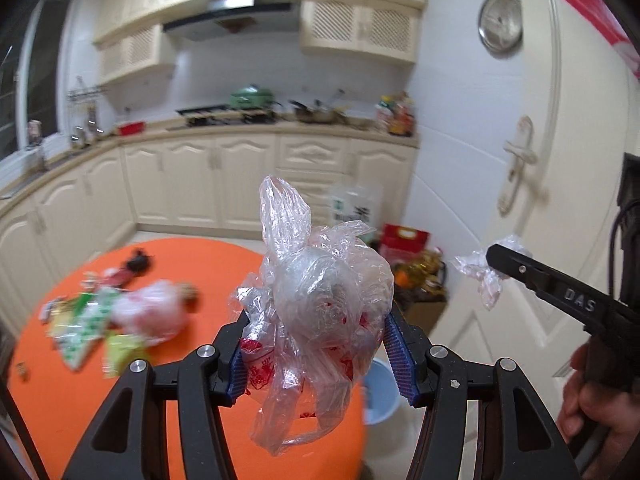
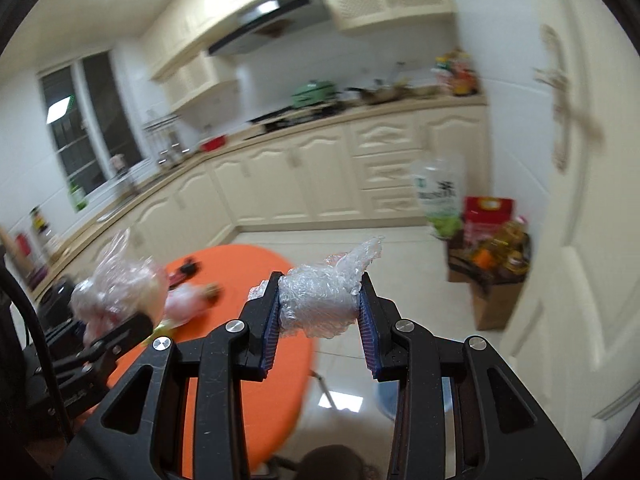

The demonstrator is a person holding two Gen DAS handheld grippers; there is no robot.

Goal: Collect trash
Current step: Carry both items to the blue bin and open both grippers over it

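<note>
My left gripper (image 1: 316, 344) is shut on a crumpled clear plastic bag (image 1: 316, 300) with red print, held up above the round orange table (image 1: 180, 400). My right gripper (image 2: 320, 308) is shut on a wad of clear plastic wrap (image 2: 320, 296), held over the floor past the table's right edge. The right gripper also shows in the left wrist view (image 1: 496, 260) with its wad (image 1: 480, 272). More trash (image 1: 120, 320) lies on the table's left part: green and yellow wrappers and a pink bag. A light blue bin (image 1: 378, 392) stands on the floor below the bag.
Cream kitchen cabinets (image 1: 240, 176) and a counter run along the back and left. A white door (image 1: 520, 160) stands at the right. A cardboard box with bottles and a red package (image 2: 492, 256) sits on the floor by the door.
</note>
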